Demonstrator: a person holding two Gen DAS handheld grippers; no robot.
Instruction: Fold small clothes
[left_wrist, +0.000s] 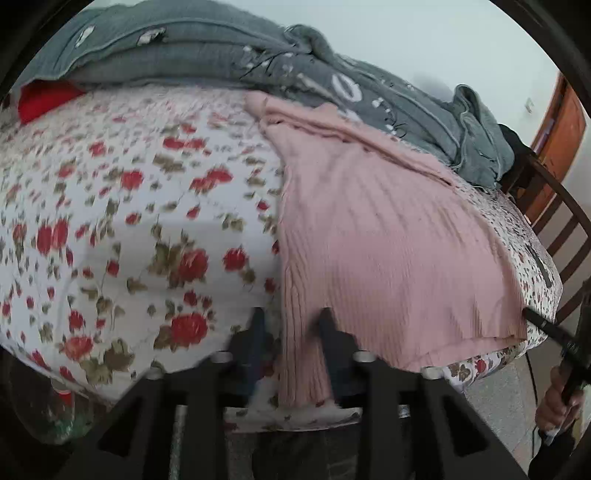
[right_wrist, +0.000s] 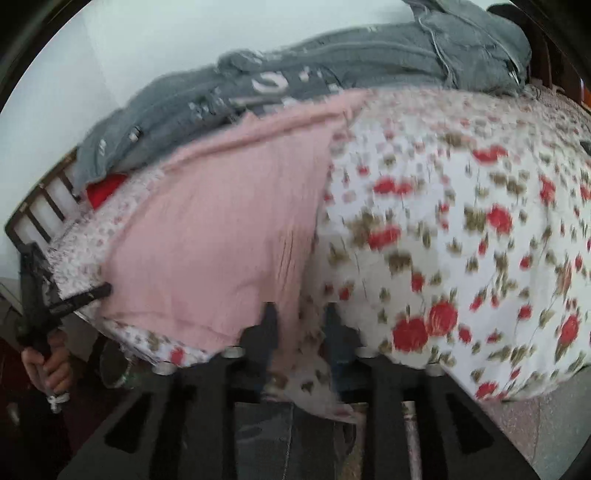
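Note:
A pink ribbed knit garment lies spread on a floral-sheeted bed. My left gripper sits at the bed's near edge, its fingers on either side of the garment's left hem strip. In the right wrist view the same garment lies to the left, and my right gripper straddles its right lower corner over the sheet. Both views are motion-blurred, so whether the jaws pinch the cloth is unclear. The right gripper also shows in the left wrist view, and the left gripper in the right wrist view.
A heap of grey denim clothes lies along the far side of the bed against a white wall. A red item peeks out under it. A wooden headboard and door stand at the right.

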